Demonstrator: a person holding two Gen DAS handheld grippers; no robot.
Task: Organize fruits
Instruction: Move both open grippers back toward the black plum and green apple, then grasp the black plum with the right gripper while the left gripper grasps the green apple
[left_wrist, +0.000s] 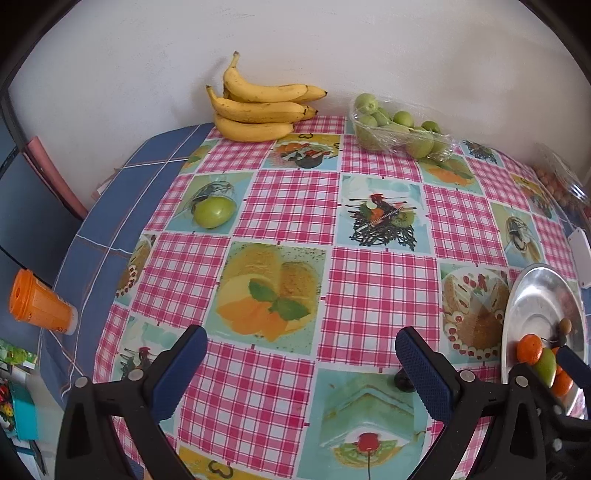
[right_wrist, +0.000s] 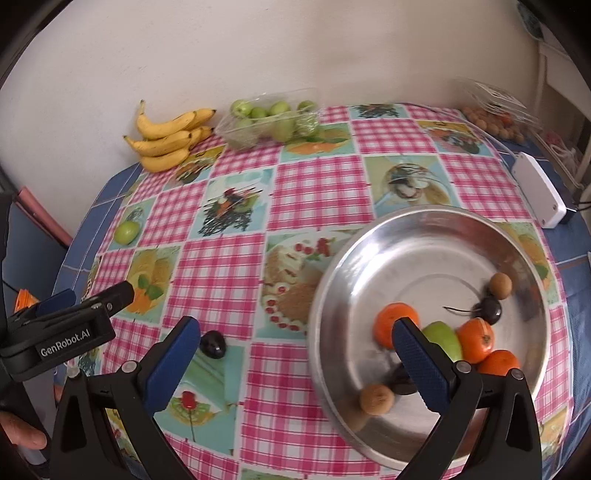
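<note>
My right gripper (right_wrist: 295, 328) hangs open, one finger over the cloth and the other over the steel plate (right_wrist: 332, 295), with nothing between them. In the plate lie oranges (right_wrist: 476, 339), a green fruit (right_wrist: 443, 339), brown kiwis (right_wrist: 500, 285) and a dark fruit (right_wrist: 487, 310). A dark plum (right_wrist: 213, 343) rests on the cloth near the left finger. My left gripper (left_wrist: 299, 350) is open over the checked tablecloth, holding nothing. A loose green fruit (left_wrist: 214, 211) sits at the table's left. Bananas (left_wrist: 258, 107) and a clear tub of green fruits (left_wrist: 399, 129) stand by the wall.
A white box (right_wrist: 539, 192) and a clear pack of small brown fruits (right_wrist: 491, 118) sit at the far right. An orange bottle (left_wrist: 40, 302) lies off the table's left edge. A hand (right_wrist: 22, 432) shows at the lower left.
</note>
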